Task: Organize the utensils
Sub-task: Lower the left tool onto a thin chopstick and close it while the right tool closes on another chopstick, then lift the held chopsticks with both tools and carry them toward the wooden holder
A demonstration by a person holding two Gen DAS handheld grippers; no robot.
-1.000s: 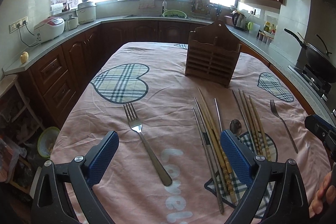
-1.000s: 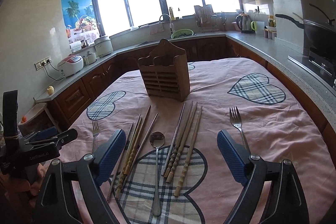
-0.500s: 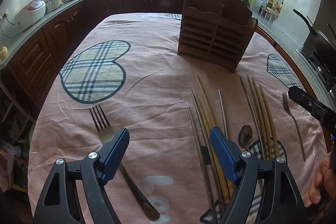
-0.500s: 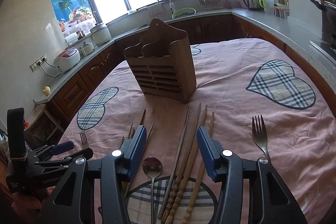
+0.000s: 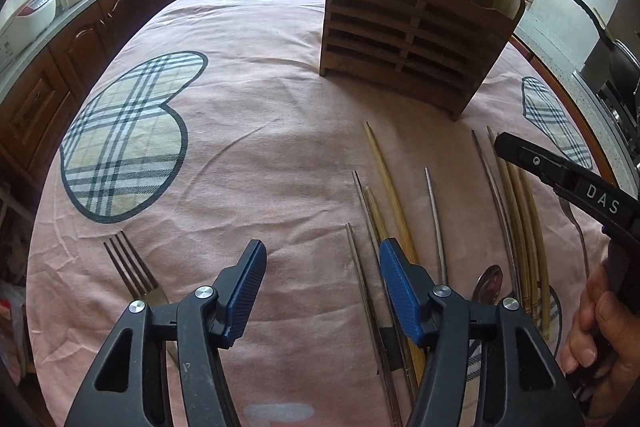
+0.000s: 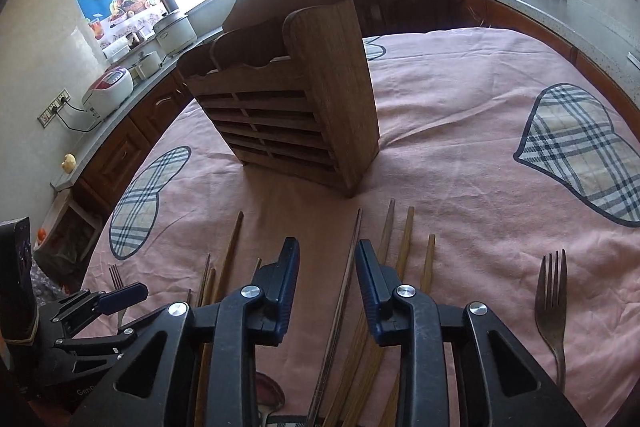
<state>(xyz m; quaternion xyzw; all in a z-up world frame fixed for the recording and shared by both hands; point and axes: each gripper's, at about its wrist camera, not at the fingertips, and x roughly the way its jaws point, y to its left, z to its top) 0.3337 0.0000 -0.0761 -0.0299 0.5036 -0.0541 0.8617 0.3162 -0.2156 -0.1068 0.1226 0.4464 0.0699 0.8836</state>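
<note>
Left wrist view: left gripper [image 5: 322, 265], jaws closing on bare cloth, half-wide; chopsticks [image 5: 394, 195] lie just right, long axes toward the wooden holder [image 5: 416, 23]. Right wrist view: right gripper [image 6: 327, 269], narrowing, nothing pinched, straddles a dark chopstick [image 6: 349, 267] running lengthwise between jaws; right hand nearer.

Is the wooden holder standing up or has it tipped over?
Upright. The holder stands on its base on the pink cloth, slatted front facing the chopsticks, arched back pointing up.
</note>
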